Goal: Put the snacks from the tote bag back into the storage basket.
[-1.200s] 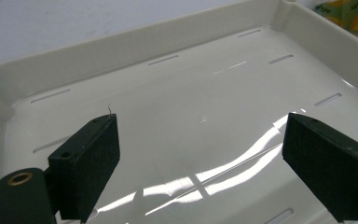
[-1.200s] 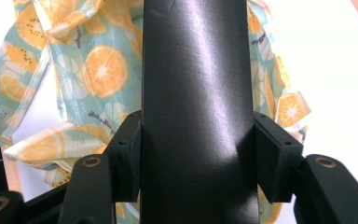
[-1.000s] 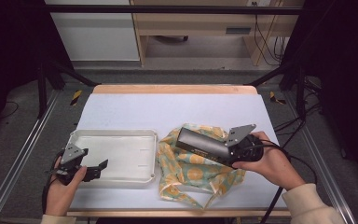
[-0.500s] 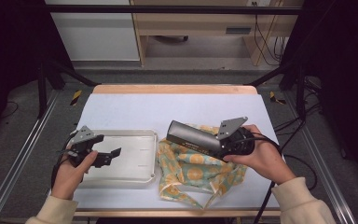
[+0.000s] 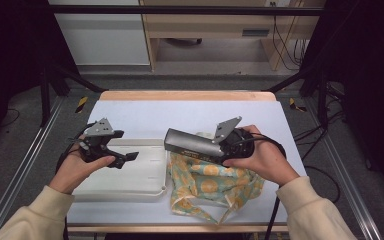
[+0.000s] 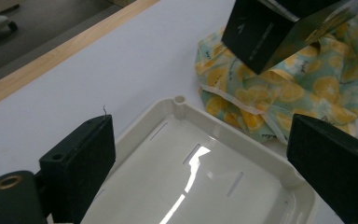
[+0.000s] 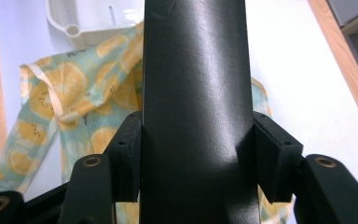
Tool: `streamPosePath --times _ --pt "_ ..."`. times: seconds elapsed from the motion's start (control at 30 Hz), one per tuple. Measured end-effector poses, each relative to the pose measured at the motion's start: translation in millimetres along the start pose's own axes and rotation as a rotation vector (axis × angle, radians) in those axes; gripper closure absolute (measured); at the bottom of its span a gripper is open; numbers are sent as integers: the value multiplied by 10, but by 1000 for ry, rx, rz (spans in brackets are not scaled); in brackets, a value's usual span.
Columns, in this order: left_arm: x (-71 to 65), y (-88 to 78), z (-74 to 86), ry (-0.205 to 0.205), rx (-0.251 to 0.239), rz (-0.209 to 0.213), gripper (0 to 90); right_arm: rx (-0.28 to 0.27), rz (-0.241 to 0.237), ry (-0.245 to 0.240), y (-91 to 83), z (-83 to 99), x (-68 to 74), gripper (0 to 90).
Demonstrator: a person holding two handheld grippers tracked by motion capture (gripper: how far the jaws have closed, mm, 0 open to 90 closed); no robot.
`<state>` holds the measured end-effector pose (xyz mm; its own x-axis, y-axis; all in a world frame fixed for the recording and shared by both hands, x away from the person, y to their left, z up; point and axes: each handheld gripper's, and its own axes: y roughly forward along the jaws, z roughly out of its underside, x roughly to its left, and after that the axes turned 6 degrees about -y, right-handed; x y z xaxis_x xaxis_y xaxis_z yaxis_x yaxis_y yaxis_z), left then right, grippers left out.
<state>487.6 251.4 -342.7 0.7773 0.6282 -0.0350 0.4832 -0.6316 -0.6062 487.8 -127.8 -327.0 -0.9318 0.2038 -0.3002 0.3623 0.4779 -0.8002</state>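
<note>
My right gripper point(image 5: 221, 148) is shut on one end of a long dark box point(image 5: 190, 143) and holds it level in the air, with the far end pointing left. In the right gripper view the box point(image 7: 196, 70) runs up between the two pads of the gripper point(image 7: 196, 158). Under it lies a crumpled cloth with an orange-slice print point(image 5: 210, 182). My left gripper point(image 5: 123, 147) hangs open over the left part of a white tray point(image 5: 130, 192), with nothing between its jaws. The left gripper view has the gripper point(image 6: 205, 163) above the tray point(image 6: 177, 100), with the box point(image 6: 270, 32) and cloth point(image 6: 298, 93) beyond.
The white tabletop point(image 5: 180, 115) has a wooden far edge point(image 5: 185, 95). Metal rails point(image 5: 25, 165) run along both sides of the table. A cable point(image 5: 275, 145) trails from the right gripper. The tray's corner point(image 7: 74, 28) lies beside the cloth point(image 7: 74, 93).
My left gripper has risen from the tray's left edge and moved inward over the tray. My right gripper has carried the dark box up and a little to the left.
</note>
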Motion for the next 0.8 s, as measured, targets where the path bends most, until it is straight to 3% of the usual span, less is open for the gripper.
streamPosePath --times 0.03,0.1,0.27,0.43,0.47,0.5,0.53,0.57,0.67,0.73,0.8 --pt "-17 10 -65 38 30 21 75 5 -13 -2 42 -61 1 433" --pt "-30 9 -120 86 50 19 69 21 -23 -10 93 -134 7 433" --pt "-7 -3 -220 143 88 31 60 39 -43 -31 186 -263 19 433" --pt "2 -57 -415 241 124 75 59 61 -93 -52 331 -402 37 434" --pt "2 -57 -415 241 124 75 59 61 -93 -52 331 -402 37 434" --pt "0 -48 -469 287 158 96 59 72 -106 -59 377 -457 42 433" --pt "0 -48 -469 287 158 96 60 72 -106 -59 377 -457 42 433" --pt "-17 -31 -505 337 190 94 61 81 -116 -67 408 -517 51 433" --pt "-35 -10 -523 349 214 117 58 84 -119 -78 429 -571 53 433" --pt "-81 40 -501 371 279 116 49 79 -115 -83 443 -628 61 433" --pt "-95 54 -486 387 299 112 52 77 -120 -91 452 -633 67 433"
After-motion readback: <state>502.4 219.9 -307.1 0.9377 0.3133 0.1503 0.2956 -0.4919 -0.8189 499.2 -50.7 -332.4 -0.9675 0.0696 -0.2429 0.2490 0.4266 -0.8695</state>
